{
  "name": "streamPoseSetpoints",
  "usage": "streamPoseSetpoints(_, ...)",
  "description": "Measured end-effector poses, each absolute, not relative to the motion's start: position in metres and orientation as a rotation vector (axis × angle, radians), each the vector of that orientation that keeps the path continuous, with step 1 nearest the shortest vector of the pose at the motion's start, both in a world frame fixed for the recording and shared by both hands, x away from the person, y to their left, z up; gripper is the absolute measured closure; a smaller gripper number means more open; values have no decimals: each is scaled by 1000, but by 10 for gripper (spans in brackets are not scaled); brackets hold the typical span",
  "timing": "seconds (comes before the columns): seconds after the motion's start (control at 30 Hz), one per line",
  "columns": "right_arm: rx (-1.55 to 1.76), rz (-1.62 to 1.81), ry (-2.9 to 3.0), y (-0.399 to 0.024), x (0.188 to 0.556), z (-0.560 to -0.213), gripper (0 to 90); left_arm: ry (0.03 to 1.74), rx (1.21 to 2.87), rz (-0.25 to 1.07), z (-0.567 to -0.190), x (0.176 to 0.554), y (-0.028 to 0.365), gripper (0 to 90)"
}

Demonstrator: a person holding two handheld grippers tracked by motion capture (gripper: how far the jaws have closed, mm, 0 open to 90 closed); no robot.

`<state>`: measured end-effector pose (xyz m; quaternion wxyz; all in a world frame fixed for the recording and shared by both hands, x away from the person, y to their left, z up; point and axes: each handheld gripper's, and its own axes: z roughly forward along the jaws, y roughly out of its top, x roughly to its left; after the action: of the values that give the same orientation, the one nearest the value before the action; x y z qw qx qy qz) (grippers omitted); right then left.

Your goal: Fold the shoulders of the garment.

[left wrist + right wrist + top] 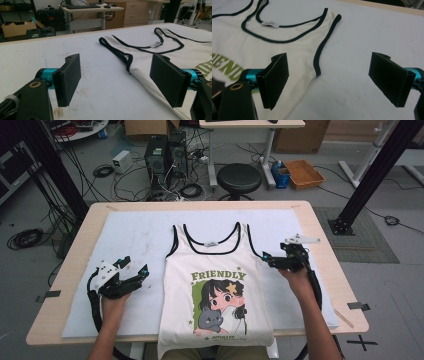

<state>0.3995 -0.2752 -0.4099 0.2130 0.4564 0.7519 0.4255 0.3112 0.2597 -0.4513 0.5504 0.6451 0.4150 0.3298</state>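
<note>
A white tank top [215, 257] with black trim and a "FRIENDLY" cartoon print lies flat, face up, on the white mat [135, 235]. Its hem hangs over the table's front edge. My left gripper [136, 266] rests on the mat just left of the shirt, open, with nothing between its pads. In the left gripper view the gripper [116, 72] faces the shirt's [142, 55] armhole edge, which runs under the right pad [168, 80]. My right gripper [272, 255] stands open at the shirt's right side. In the right gripper view the black-trimmed armhole [318, 62] lies between the open gripper's [332, 75] pads.
The mat covers most of the wooden table [325, 245]. A black stool [239, 177] stands just past the far edge. Computer towers [165, 155], cables and an orange crate [303, 173] sit on the floor beyond. Bare mat lies on both sides of the shirt.
</note>
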Motion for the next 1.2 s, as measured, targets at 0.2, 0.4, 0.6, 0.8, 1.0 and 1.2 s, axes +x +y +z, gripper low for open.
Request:
streamPoseSetpoints(0.2,1379,1131,2085,-250,442,-410,162,984,1526,781,-451,311,260,252)
streamPoseSetpoints(0.4,1475,1083,2073,-229,473,-421,190,983,1524,779,-451,311,260,252)
streamPoseSetpoints(0.6,1484,994,2127,-207,497,-438,246,978,1527,778,-451,310,260,252)
streamPoseSetpoints(0.8,1417,879,2208,-182,511,-443,392,973,1524,782,-452,309,260,252)
streamPoseSetpoints(1.0,1355,909,2279,-178,509,-440,831,975,1521,782,-452,308,260,252)
streamPoseSetpoints(1.2,1250,1009,2249,-180,496,-424,844,975,1521,784,-452,308,260,252)
